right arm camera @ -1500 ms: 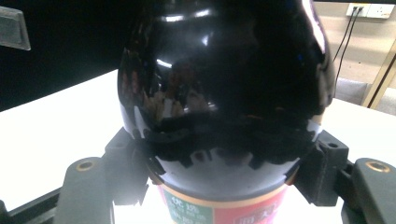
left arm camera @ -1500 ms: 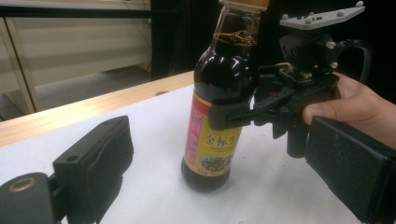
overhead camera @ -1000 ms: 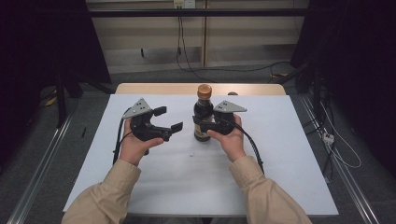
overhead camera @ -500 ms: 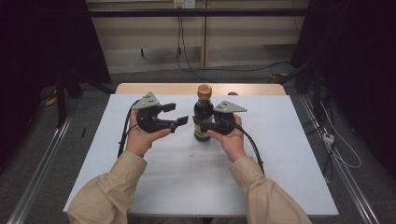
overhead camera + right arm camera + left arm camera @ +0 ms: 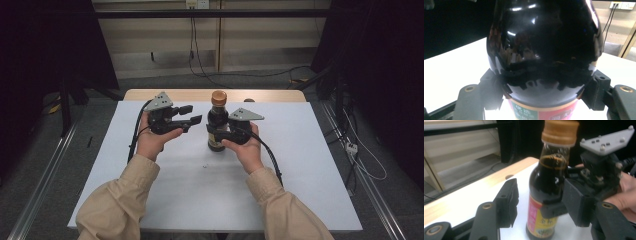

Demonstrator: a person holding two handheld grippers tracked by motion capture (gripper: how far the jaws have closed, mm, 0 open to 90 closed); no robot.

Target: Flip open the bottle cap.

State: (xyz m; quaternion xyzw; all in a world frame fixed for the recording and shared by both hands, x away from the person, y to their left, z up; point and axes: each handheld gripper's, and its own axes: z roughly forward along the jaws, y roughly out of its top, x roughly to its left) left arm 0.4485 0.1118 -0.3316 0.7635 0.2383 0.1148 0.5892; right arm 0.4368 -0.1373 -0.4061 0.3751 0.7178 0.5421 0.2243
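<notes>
A dark soy sauce bottle (image 5: 218, 125) with an orange-brown cap (image 5: 218, 97) stands upright on the white table top (image 5: 300, 150), near its far middle. My right gripper (image 5: 216, 134) is shut on the bottle's lower body. In the right gripper view its jaws press both sides of the glossy bottle (image 5: 544, 45), just above the label. My left gripper (image 5: 194, 114) is held open, a short gap to the left of the bottle and pointing at it. In the left gripper view the bottle (image 5: 546, 195) stands ahead between the open jaws, with the right gripper (image 5: 599, 170) behind it.
A bare wooden strip (image 5: 165, 95) runs along the table's far edge, with a small round hole (image 5: 248, 100) in it. Cables (image 5: 350, 145) lie on the floor to the right and behind. A tiny dark speck (image 5: 204, 165) lies on the white top.
My left gripper has moved away from the person and to the right, closer to the bottle, still open. The right gripper and the bottle have stayed put.
</notes>
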